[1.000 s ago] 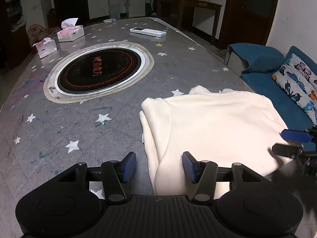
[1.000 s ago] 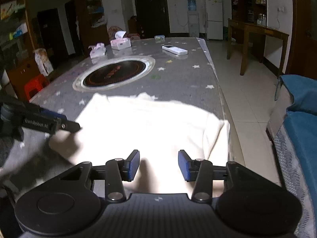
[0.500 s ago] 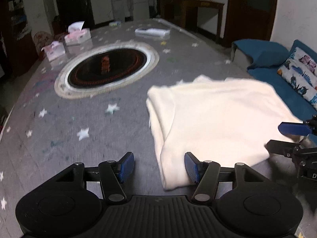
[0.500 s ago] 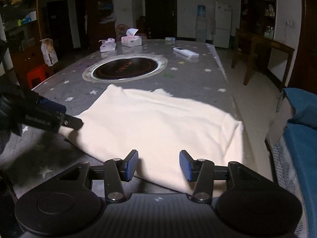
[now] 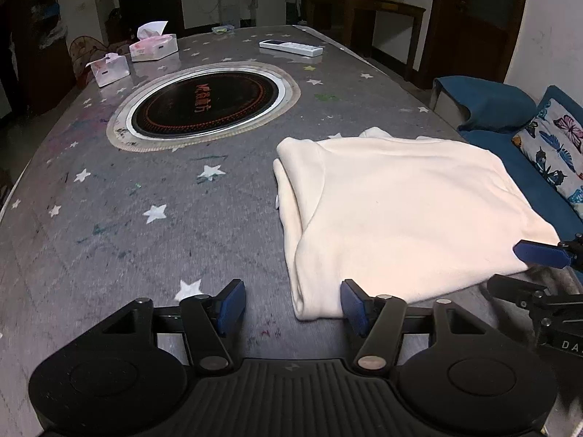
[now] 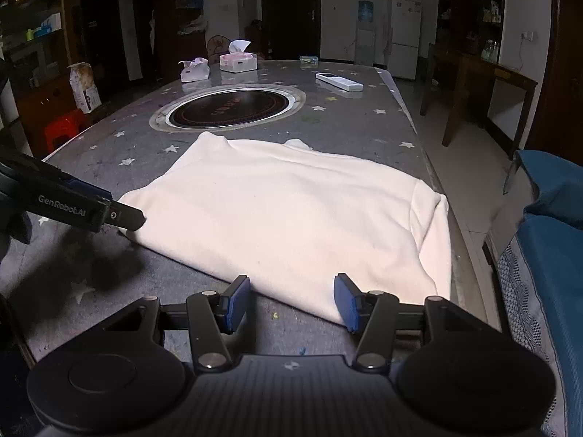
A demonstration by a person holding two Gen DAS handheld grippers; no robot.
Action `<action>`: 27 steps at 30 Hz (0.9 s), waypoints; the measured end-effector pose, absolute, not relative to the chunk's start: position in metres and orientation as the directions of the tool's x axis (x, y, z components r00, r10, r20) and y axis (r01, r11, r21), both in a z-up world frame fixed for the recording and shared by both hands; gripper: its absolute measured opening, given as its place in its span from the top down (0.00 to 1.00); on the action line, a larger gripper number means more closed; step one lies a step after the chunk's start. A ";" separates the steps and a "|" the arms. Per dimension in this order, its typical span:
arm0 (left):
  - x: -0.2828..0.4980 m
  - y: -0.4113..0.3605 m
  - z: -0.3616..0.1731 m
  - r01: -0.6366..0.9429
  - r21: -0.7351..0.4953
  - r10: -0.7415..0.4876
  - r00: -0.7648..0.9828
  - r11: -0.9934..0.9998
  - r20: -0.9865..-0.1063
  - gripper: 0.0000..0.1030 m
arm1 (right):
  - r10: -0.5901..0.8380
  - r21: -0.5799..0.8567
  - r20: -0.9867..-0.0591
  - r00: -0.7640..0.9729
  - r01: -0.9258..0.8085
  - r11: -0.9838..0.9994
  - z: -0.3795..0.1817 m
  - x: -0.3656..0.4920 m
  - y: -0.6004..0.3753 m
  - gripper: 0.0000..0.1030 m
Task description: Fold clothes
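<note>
The folded sweater (image 5: 400, 211) lies flat on the counter (image 5: 145, 218), near its right edge. Left gripper (image 5: 291, 307) and right gripper (image 6: 291, 304) have just been opening and hold nothing. A careless regrasp could drag the fold apart or off the edge.

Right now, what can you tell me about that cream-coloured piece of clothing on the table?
The cream, soft fleece-looking garment lies folded into a flat, layered rectangle on the grey star-patterned table, near its right edge. Doubled layers show along its left side. Both grippers stand open at its near edge; no fingers pinch it.
</note>
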State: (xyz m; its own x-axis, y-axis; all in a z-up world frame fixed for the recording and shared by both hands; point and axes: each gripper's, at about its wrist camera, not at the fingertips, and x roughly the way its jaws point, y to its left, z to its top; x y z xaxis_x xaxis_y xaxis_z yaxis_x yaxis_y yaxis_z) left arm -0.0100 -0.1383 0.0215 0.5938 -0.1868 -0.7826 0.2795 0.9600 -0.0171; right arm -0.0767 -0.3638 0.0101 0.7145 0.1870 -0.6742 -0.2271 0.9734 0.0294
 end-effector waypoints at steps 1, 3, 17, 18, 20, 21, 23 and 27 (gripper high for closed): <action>-0.012 -0.137 0.023 0.277 -0.022 -0.190 0.594 0.961 -0.782 0.36 | 0.191 0.036 -0.670 0.717 -0.225 0.974 0.012 -0.079 -0.364 0.43; -0.017 -0.135 0.025 0.275 -0.032 -0.196 0.595 0.961 -0.780 0.35 | 0.194 0.046 -0.663 0.723 -0.220 0.975 0.015 -0.083 -0.364 0.40; -0.046 -0.136 0.026 0.294 -0.053 -0.227 0.597 0.954 -0.770 0.22 | 0.179 0.072 -0.651 0.738 -0.175 0.982 0.019 -0.100 -0.354 0.15; -0.048 -0.137 0.026 0.296 -0.052 -0.227 0.597 0.954 -0.769 0.21 | 0.178 0.073 -0.650 0.739 -0.173 0.982 0.019 -0.101 -0.354 0.13; -0.051 -0.137 0.027 0.296 -0.050 -0.226 0.600 0.954 -0.768 0.20 | 0.174 0.071 -0.647 0.742 -0.168 0.983 0.020 -0.102 -0.353 0.12; -0.053 -0.137 0.027 0.296 -0.050 -0.226 0.601 0.954 -0.767 0.18 | 0.172 0.070 -0.646 0.744 -0.166 0.984 0.021 -0.103 -0.352 0.12; -0.056 -0.137 0.028 0.295 -0.050 -0.226 0.603 0.954 -0.765 0.16 | 0.164 0.066 -0.643 0.748 -0.159 0.985 0.021 -0.106 -0.352 0.06; -0.063 -0.138 0.030 0.302 -0.047 -0.232 0.613 0.952 -0.755 0.12 | 0.146 0.058 -0.633 0.760 -0.141 0.988 0.023 -0.111 -0.351 0.01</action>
